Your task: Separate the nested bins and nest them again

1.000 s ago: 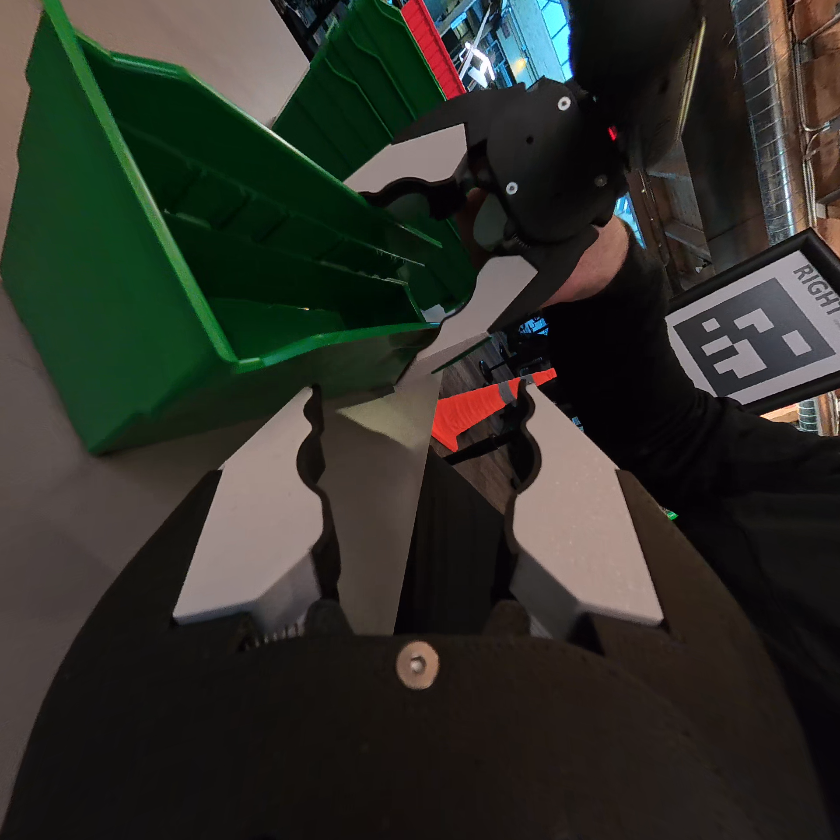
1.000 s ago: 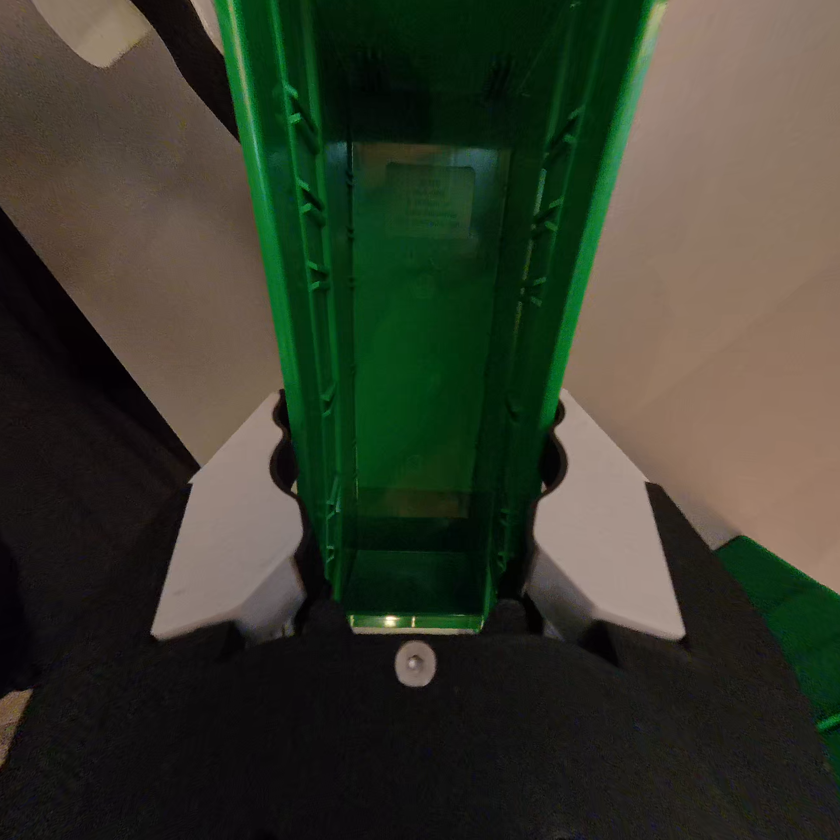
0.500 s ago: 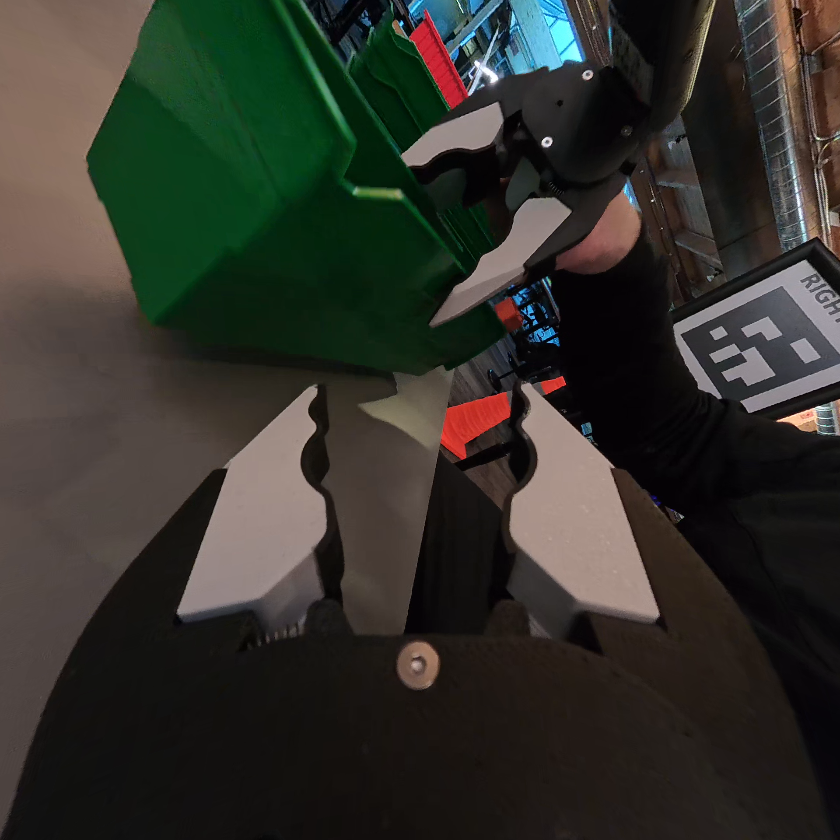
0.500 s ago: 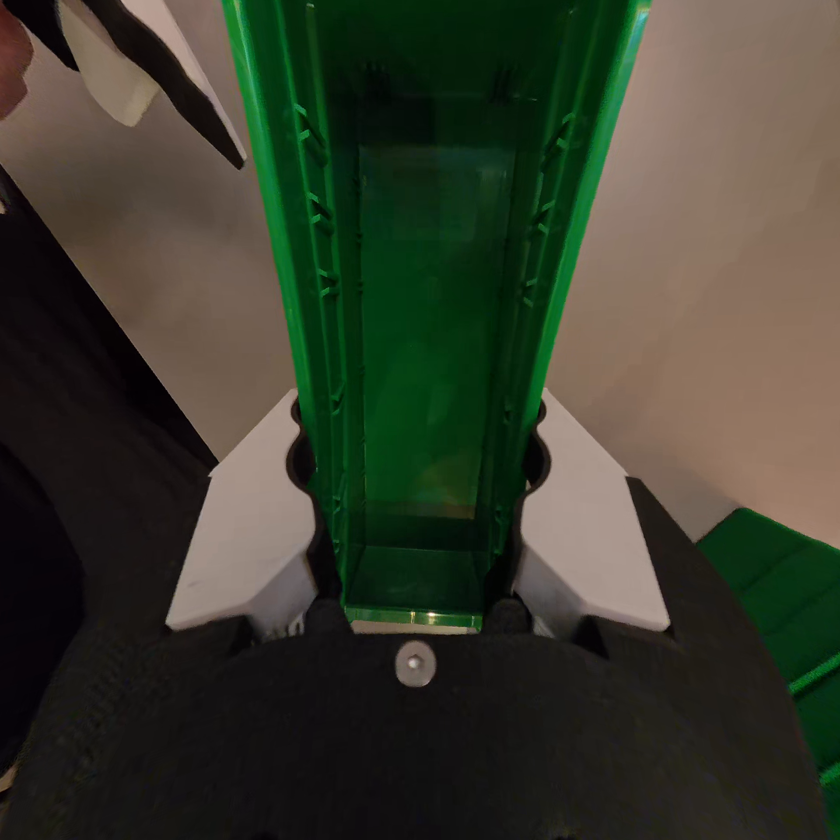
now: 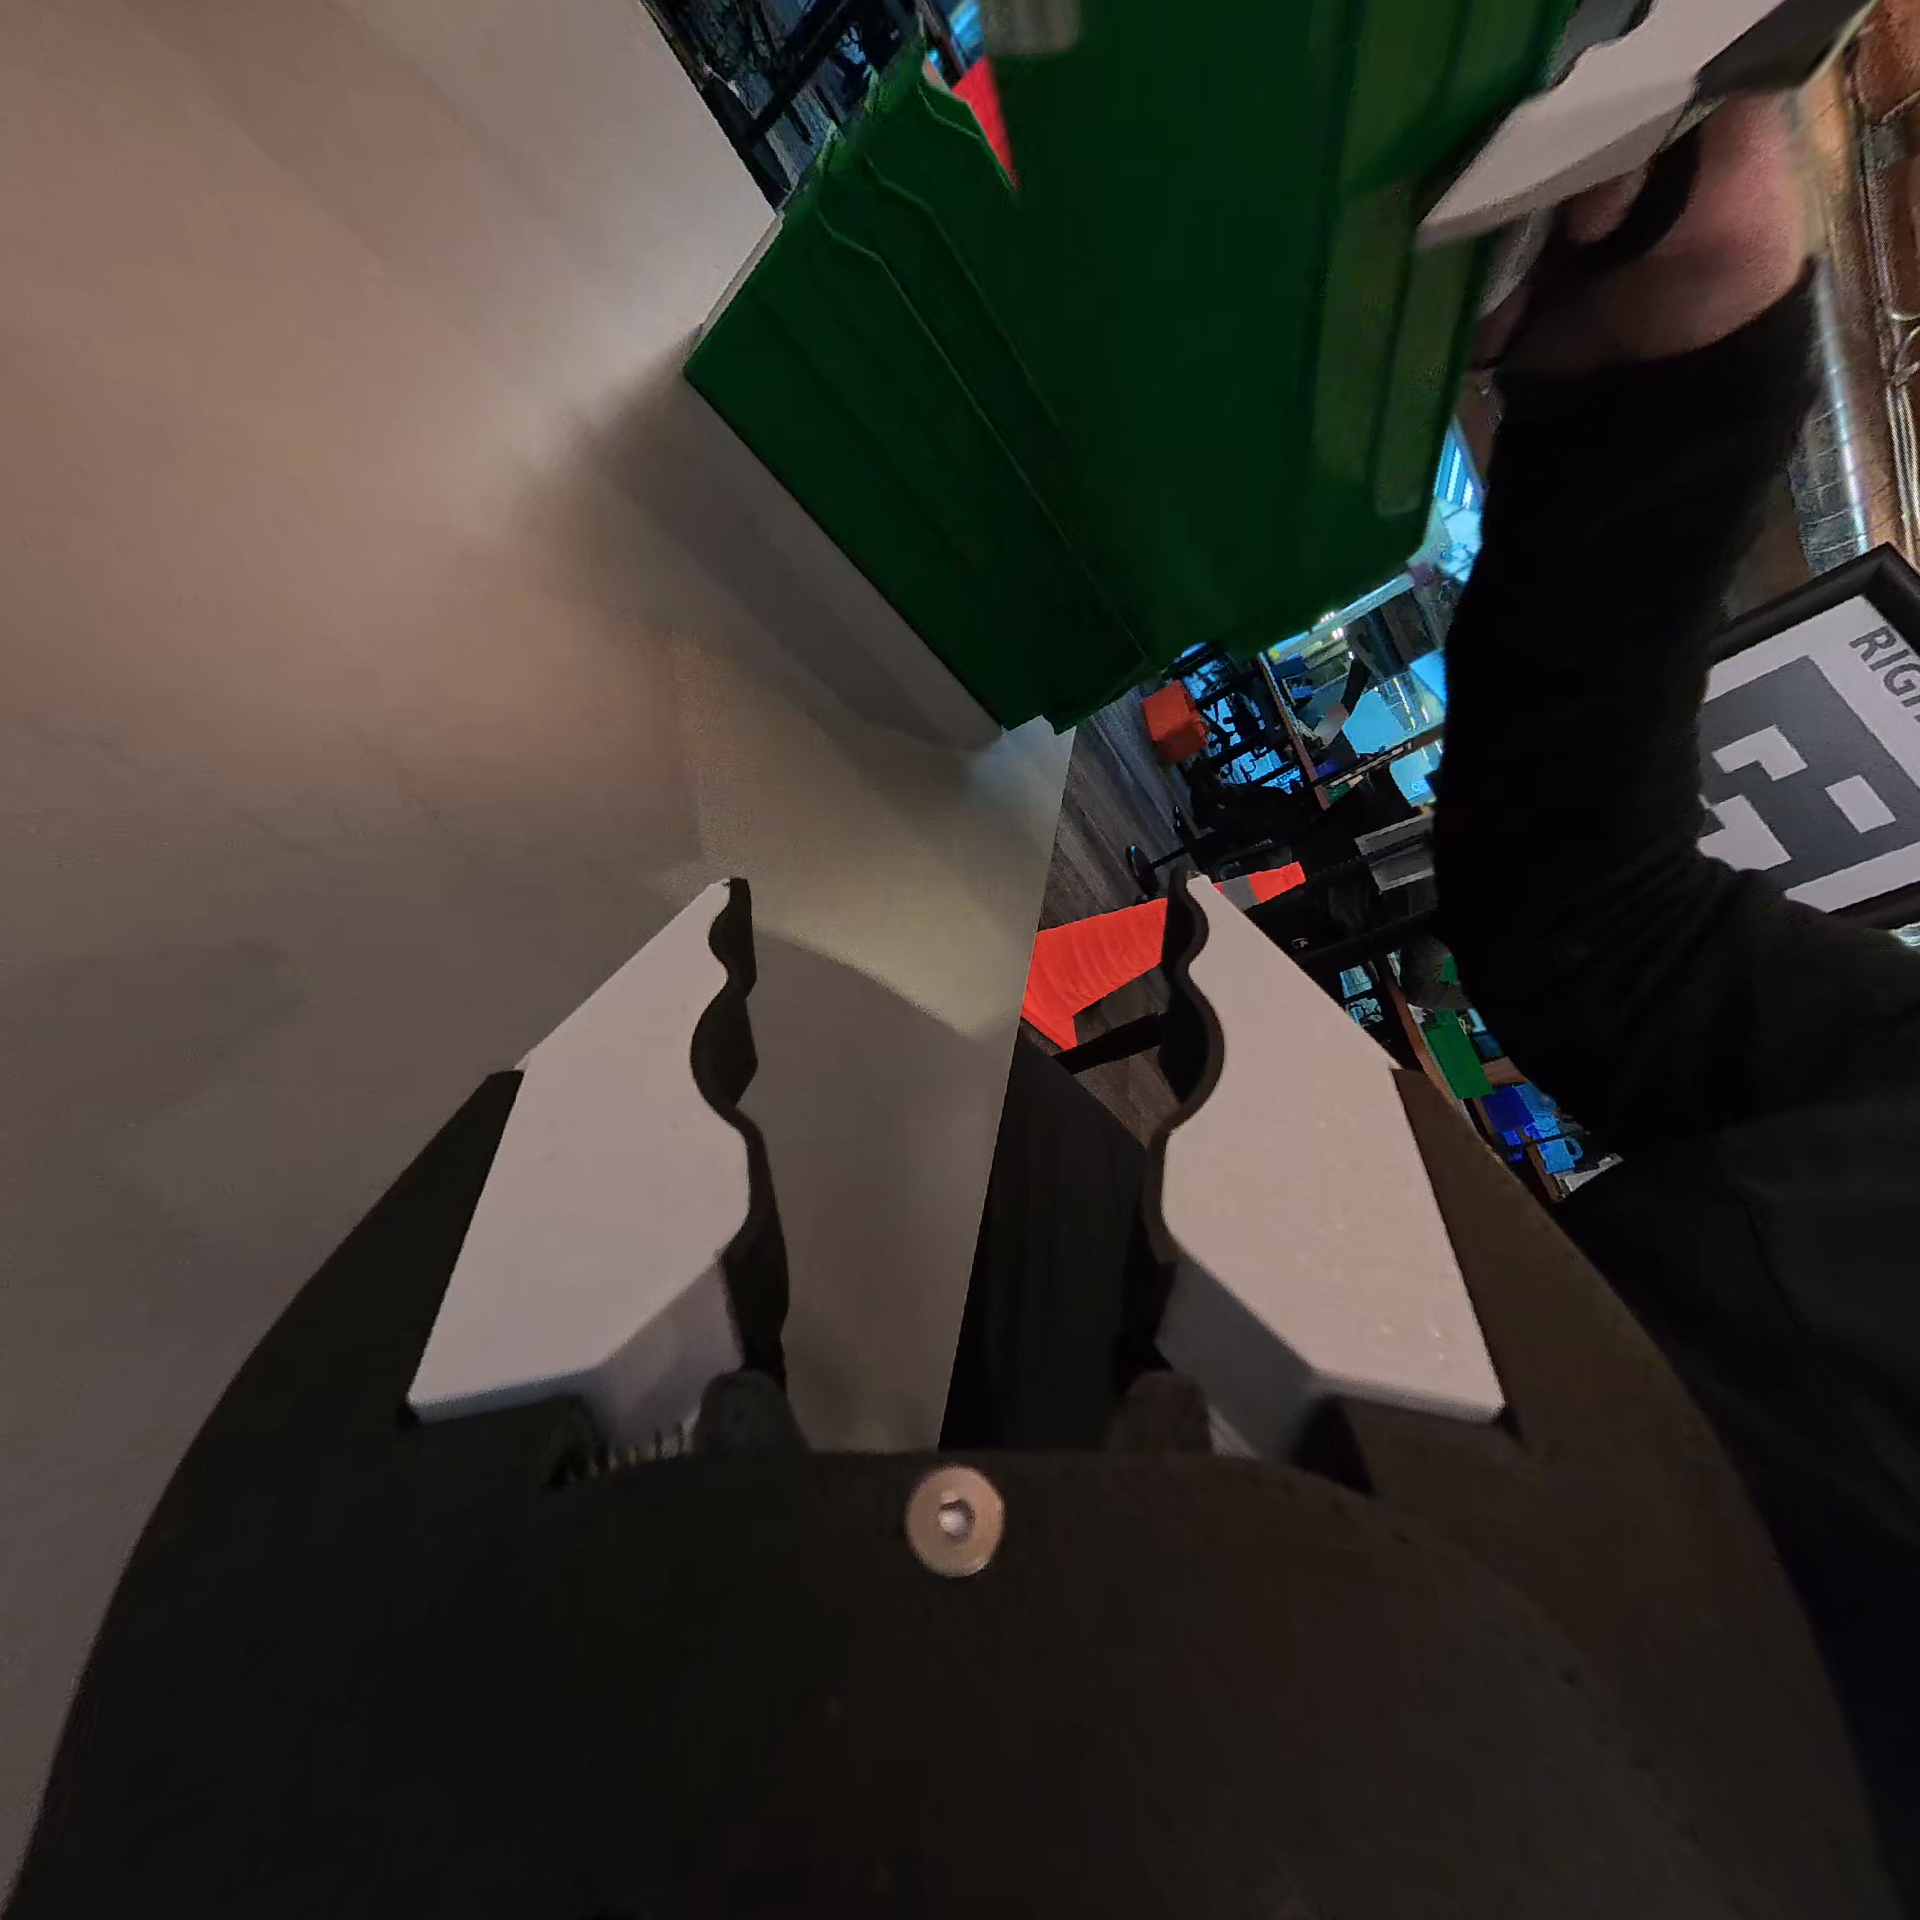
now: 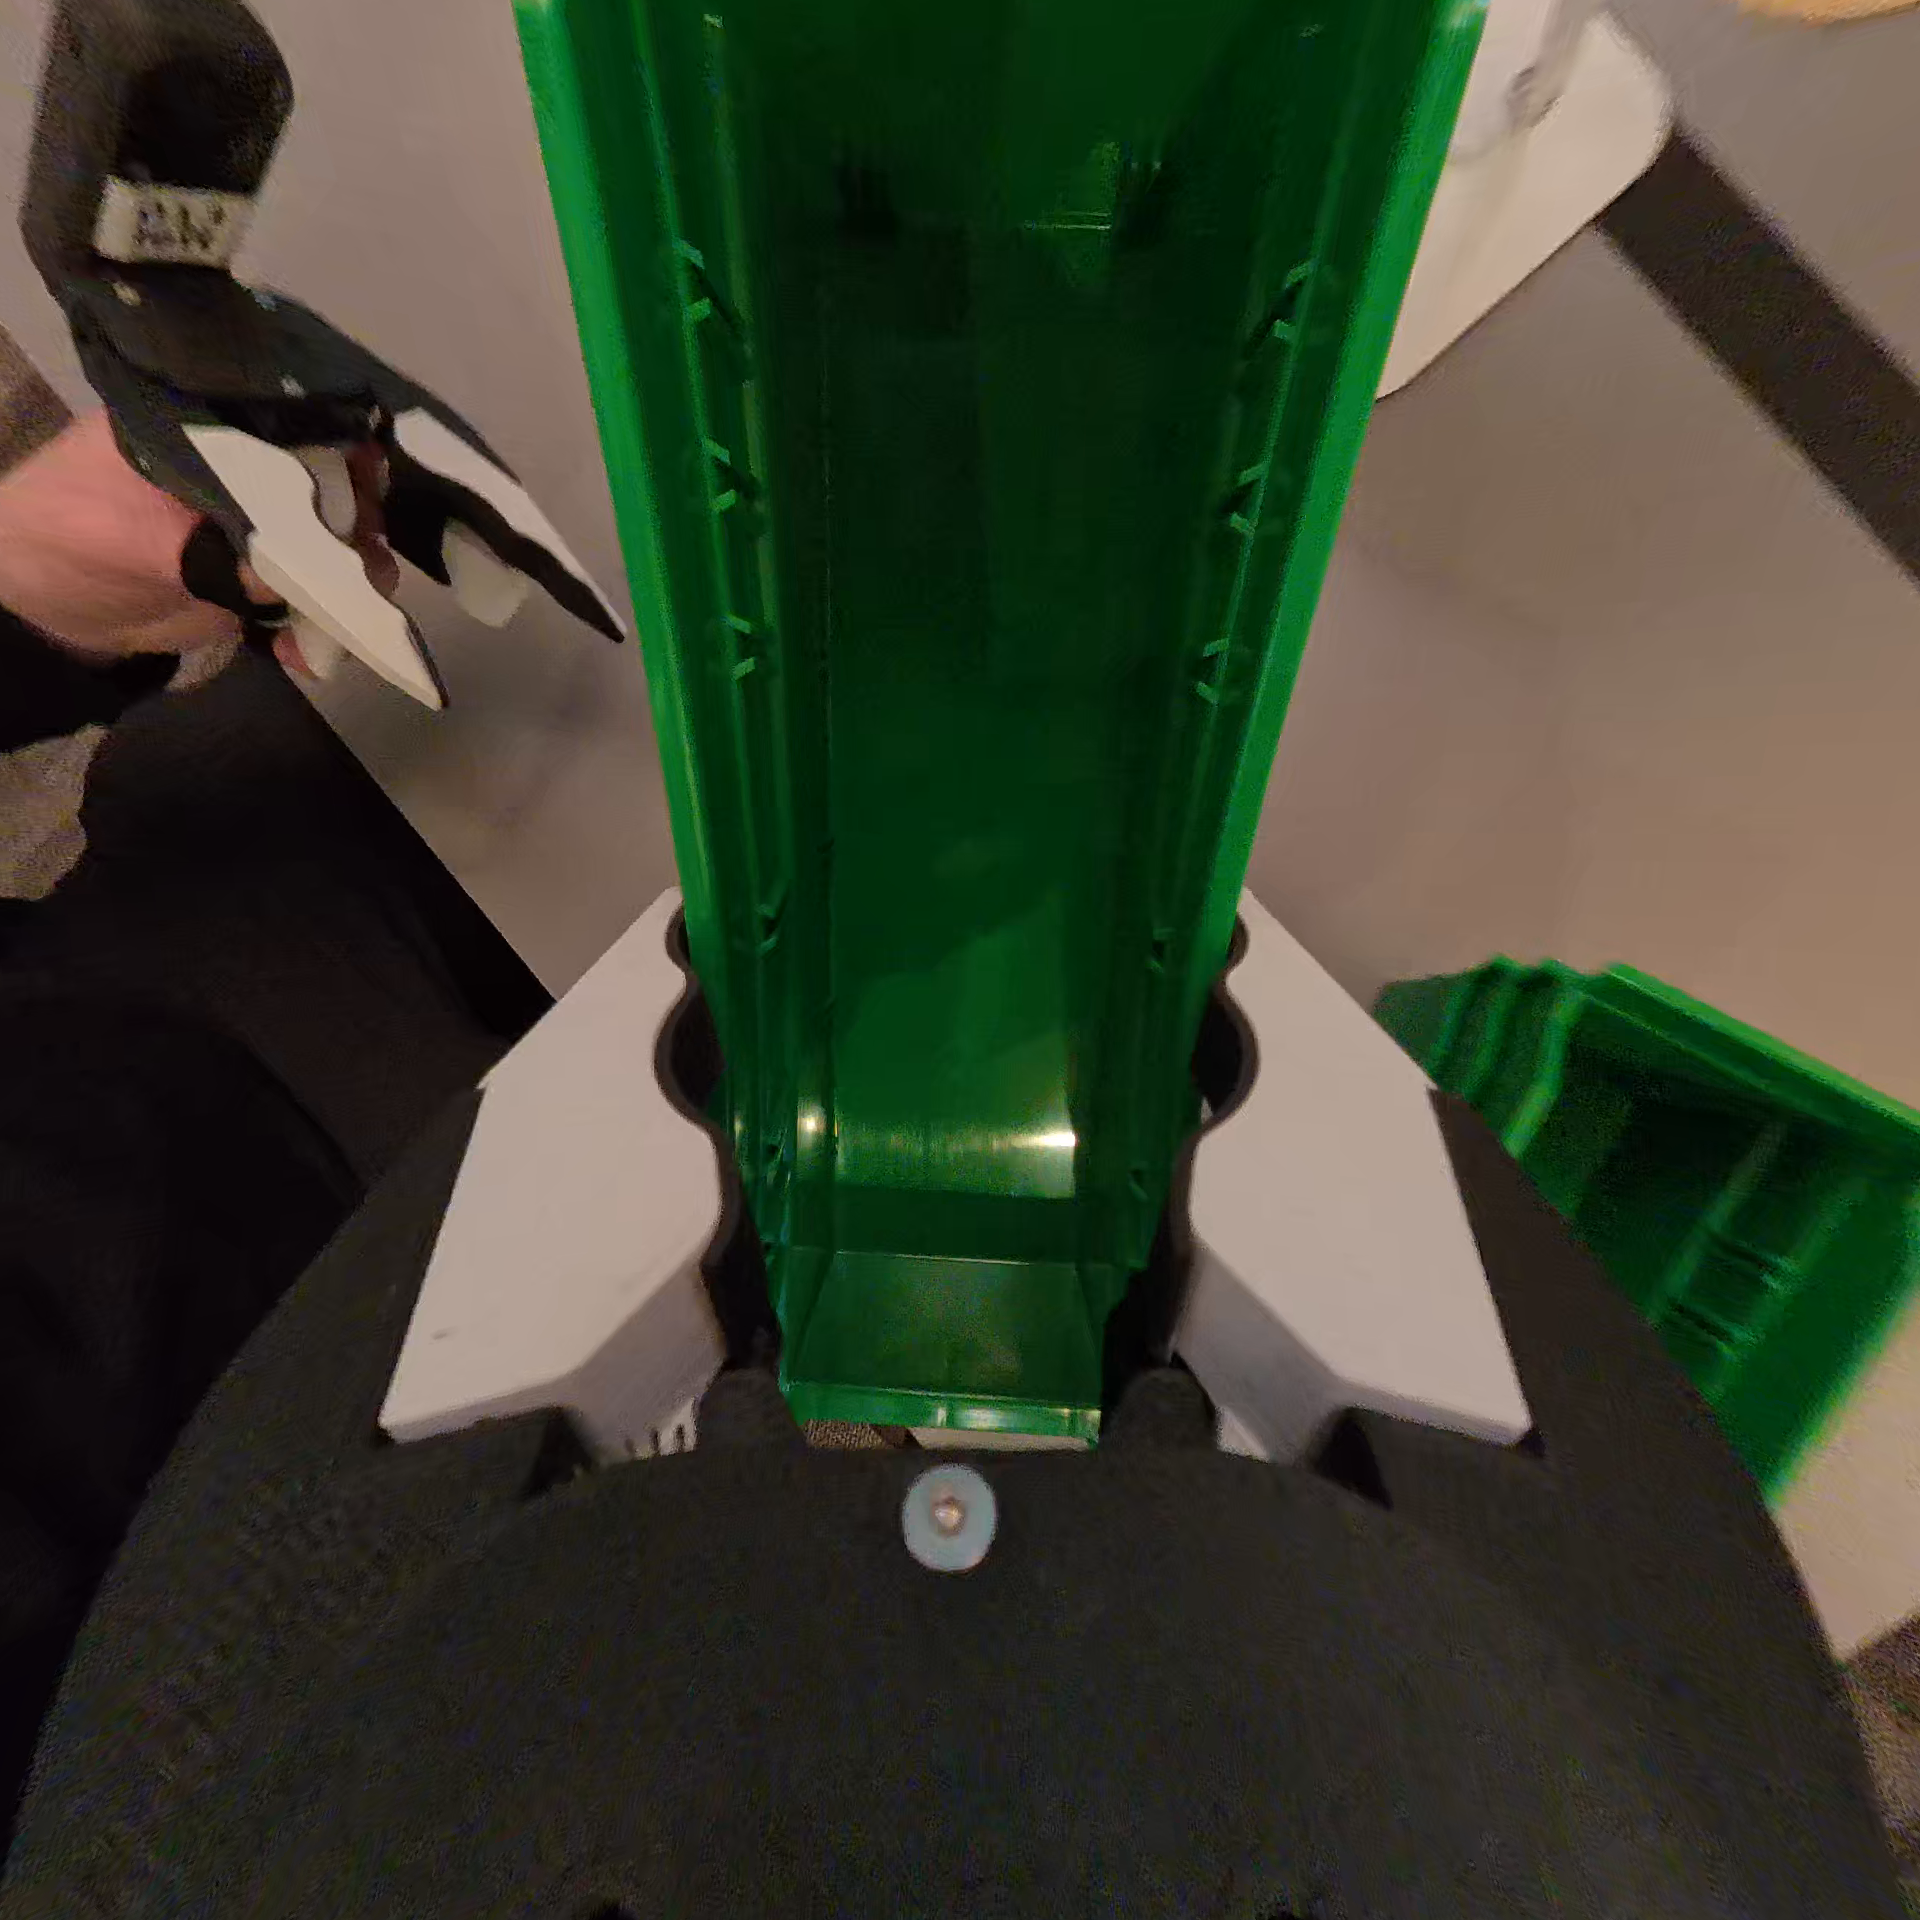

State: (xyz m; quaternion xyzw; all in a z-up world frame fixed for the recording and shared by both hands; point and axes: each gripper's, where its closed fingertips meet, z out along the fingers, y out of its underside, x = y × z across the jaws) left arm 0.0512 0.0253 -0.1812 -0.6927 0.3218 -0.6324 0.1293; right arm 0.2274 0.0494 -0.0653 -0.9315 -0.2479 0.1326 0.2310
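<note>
**Right gripper carries one green bin while the left waits empty**

In the right wrist view, the right gripper [image 6: 961, 1049] has its two white fingers clamped on the outer side walls of a narrow green bin [image 6: 977, 644]. The bin runs from the gripper's base straight out toward 12 o'clock, its open inside and ribbed walls facing the camera. It hangs clear above the pale table [image 6: 1558, 675].

At 4 o'clock in that view sits a stack of green bins [image 6: 1683, 1164], nested one in another, resting on the table near its edge, apart from the held bin.

At 10 o'clock in the same view the left gripper [image 6: 416, 613] shows, held in a person's hand [image 6: 94, 561]. Its fingers stand apart with nothing between them, just beside the held bin's left wall but not touching it.

The left wrist view agrees: the white fingers [image 5: 623, 1174] are spread, framing only bare table surface and the table's edge. At 1 o'clock the held bin appears blurred from below, in front of the nested stack on the table. A dark sleeve [image 5: 1621, 727] fills the 3 o'clock side, with a framed black-and-white marker board [image 5: 1829, 758] behind it.
</note>
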